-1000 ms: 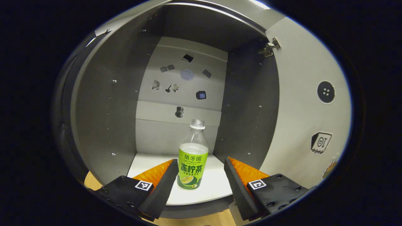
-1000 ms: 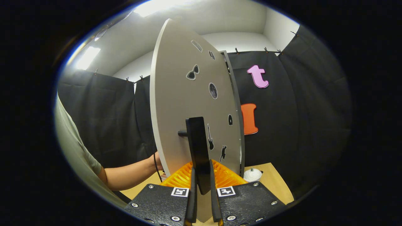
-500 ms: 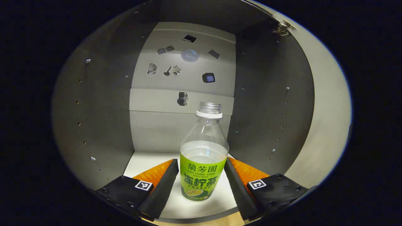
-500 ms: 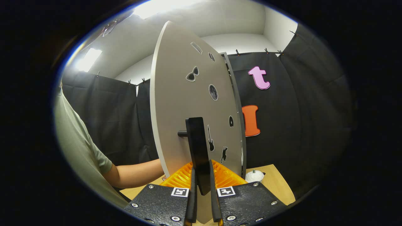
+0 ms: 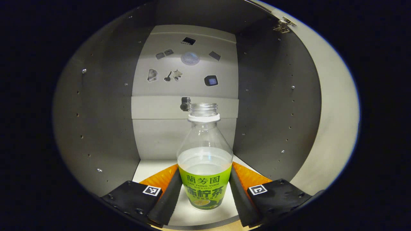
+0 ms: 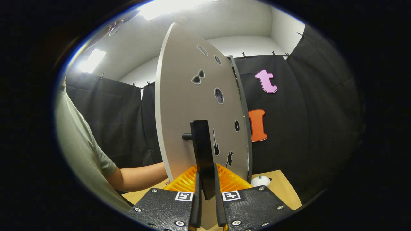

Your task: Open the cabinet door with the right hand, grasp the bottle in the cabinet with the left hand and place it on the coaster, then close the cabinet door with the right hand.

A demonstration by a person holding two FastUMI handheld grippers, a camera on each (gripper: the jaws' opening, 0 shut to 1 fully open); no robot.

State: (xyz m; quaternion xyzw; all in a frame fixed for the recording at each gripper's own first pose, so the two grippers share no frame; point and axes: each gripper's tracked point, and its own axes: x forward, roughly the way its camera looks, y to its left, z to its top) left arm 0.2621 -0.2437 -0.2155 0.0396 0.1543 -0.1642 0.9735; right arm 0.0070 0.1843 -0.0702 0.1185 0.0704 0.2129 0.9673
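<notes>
Left tool point(image 5: 205, 192) gapes wide with fingers level, while right tool point(image 6: 207, 205) is clamped nearly closed.

Clear bottle point(image 5: 205, 160) with lime-green label; grey cabinet door point(image 6: 189, 106) dotted with black stickers, black handle point(image 6: 201, 154).

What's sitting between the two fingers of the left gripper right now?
In the left gripper view, the clear plastic bottle with the green label stands upright on the white cabinet shelf, between the left gripper fingers; whether they touch it is unclear.
</notes>
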